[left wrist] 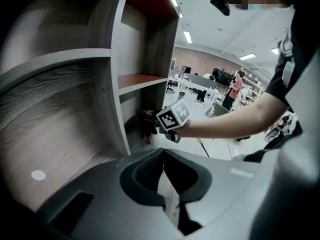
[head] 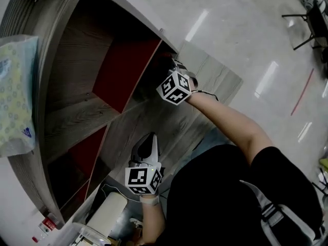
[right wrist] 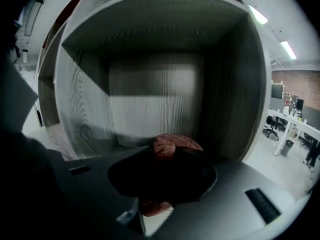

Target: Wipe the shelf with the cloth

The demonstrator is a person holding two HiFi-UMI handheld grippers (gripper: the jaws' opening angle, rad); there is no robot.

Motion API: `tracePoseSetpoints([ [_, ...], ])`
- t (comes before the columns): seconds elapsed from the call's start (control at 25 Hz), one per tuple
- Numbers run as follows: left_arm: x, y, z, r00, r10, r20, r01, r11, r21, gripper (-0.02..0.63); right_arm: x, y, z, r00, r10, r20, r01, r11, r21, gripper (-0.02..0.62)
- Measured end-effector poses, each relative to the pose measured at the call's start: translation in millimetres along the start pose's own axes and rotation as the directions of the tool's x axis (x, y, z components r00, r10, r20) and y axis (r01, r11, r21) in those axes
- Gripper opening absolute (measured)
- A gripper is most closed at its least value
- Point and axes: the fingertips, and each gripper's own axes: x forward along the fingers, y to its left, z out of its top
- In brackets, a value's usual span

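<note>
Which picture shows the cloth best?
The right gripper view: the reddish cloth sits close up, clamped in the right gripper. The left gripper view shows it small and dark by the shelf. The head view barely shows it.

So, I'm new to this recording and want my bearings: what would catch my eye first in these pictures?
The grey wood-grain shelf unit with red back panels fills the left of the head view. The right gripper reaches into one of its compartments, jaws shut on a reddish-brown cloth. The left gripper hangs empty in front of the shelf unit.
</note>
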Motion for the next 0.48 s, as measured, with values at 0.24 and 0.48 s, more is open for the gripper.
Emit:
tracePoseSetpoints([
  [0.24, 0, 15, -9, 0.999, 0.032, -0.030, -0.033, 0.999, -0.024, 0.006, 48, -19, -26, 0.998, -0.027, -0.062, 0.026, 0.999, -0.026, 0.101],
  [0.48, 0, 26, -17, 0.998, 0.040, -0.044, -0.042, 0.998, -0.044, 0.006, 65, -26, -40, 0.998, -0.036, -0.058, 0.037, 0.999, 0.007, 0.105],
])
